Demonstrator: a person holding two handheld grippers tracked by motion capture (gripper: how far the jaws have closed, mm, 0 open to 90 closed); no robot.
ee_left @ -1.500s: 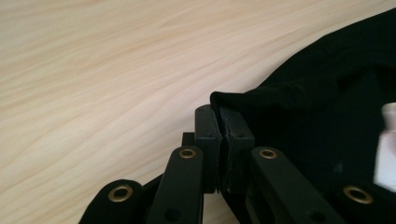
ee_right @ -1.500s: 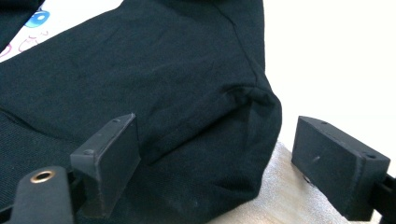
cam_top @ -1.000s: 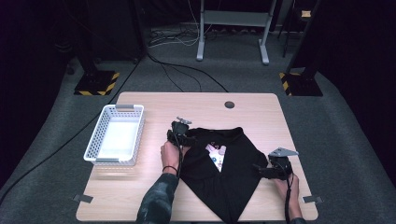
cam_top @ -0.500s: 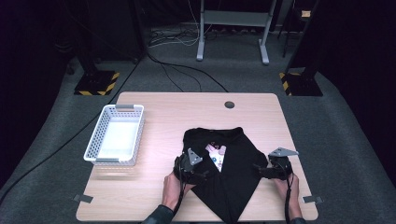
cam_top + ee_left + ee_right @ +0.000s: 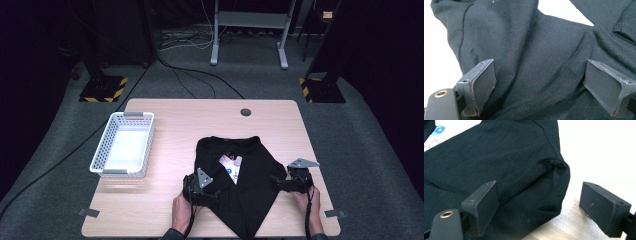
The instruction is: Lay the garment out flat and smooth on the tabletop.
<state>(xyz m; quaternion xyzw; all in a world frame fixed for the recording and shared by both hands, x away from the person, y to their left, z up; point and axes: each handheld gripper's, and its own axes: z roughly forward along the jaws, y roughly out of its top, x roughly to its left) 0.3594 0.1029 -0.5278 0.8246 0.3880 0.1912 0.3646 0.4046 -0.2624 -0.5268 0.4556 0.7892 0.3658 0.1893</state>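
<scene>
Garment: black shirt (image 5: 250,185) is partly folded on table (image 5: 170,125).
Left gripper (image 5: 202,192): jaws just opened, spread over cloth.
Right gripper (image 5: 287,182): spread, nothing pinched.
Risk: fold may be undone if cloth is snagged.

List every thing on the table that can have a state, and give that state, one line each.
Black shirt: partly folded, both sides turned in to a point, lying flat on the table.
White basket: upright, nothing in it.
Left hand-held gripper: jaws have just been opening, wide apart over the shirt's left fold, pads not pressing.
Right hand-held gripper: open, jaws either side of the shirt's right corner, not clamped.
</scene>
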